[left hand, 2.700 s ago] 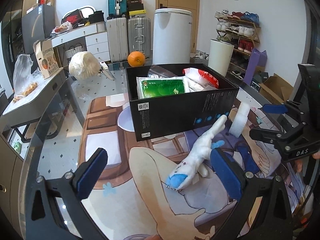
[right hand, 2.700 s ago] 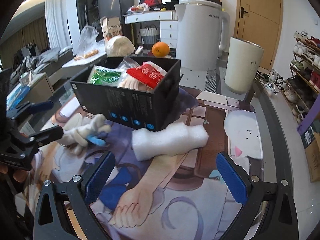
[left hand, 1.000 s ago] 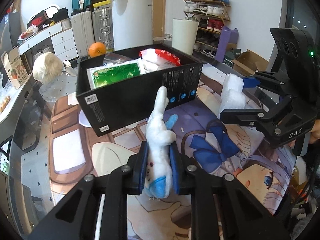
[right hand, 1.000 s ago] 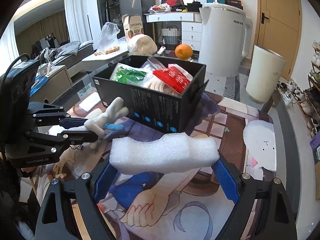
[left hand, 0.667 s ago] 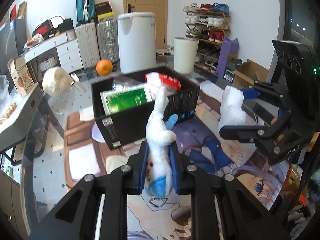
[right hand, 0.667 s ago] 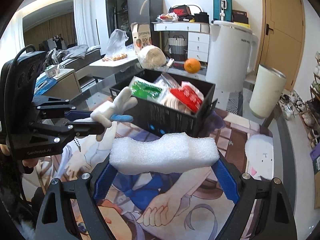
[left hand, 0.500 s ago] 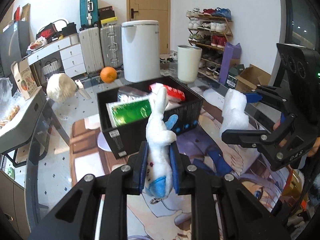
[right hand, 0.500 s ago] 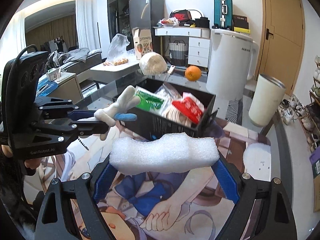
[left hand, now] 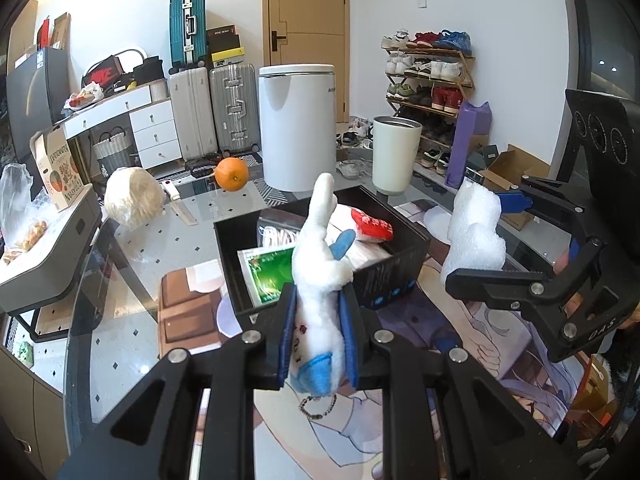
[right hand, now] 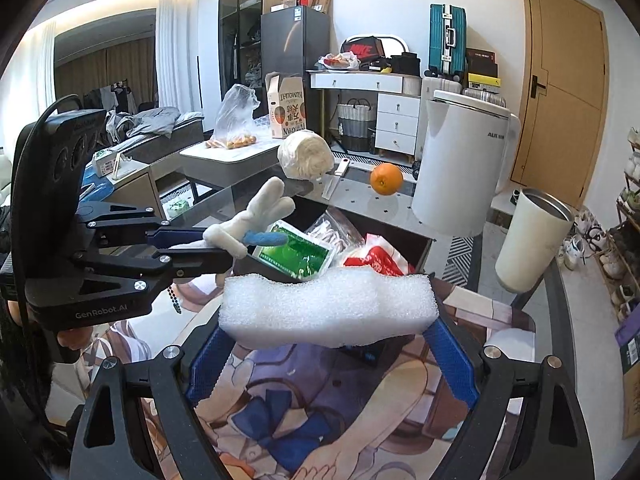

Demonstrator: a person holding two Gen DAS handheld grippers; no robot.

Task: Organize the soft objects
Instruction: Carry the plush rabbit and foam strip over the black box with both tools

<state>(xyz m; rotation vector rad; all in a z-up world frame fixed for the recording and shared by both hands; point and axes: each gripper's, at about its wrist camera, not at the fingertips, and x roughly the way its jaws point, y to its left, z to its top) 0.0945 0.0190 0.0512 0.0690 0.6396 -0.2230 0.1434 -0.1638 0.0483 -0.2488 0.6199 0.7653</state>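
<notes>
My left gripper [left hand: 318, 336] is shut on a white plush toy [left hand: 320, 276] with blue trim and holds it in the air in front of a black box [left hand: 396, 276]. The toy also shows in the right wrist view [right hand: 248, 220] by the box's near left corner. My right gripper [right hand: 332, 344] is shut on a white foam block [right hand: 328, 312], held crosswise above the table near the box; the block also shows in the left wrist view [left hand: 474, 236]. The box holds a green packet [right hand: 298, 254], a red packet [right hand: 374, 260] and clear bags.
A printed anime mat [right hand: 280, 420] covers the glass table. Behind the box stand a white bin [left hand: 296, 128], a cream cup [left hand: 394, 152], an orange [left hand: 231, 168] and a wrapped cabbage [left hand: 134, 198]. Suitcases, drawers and a shoe rack line the far walls.
Both grippers have closed on their objects and lifted them off the mat. They have since risen higher, so the box's inside now shows from above.
</notes>
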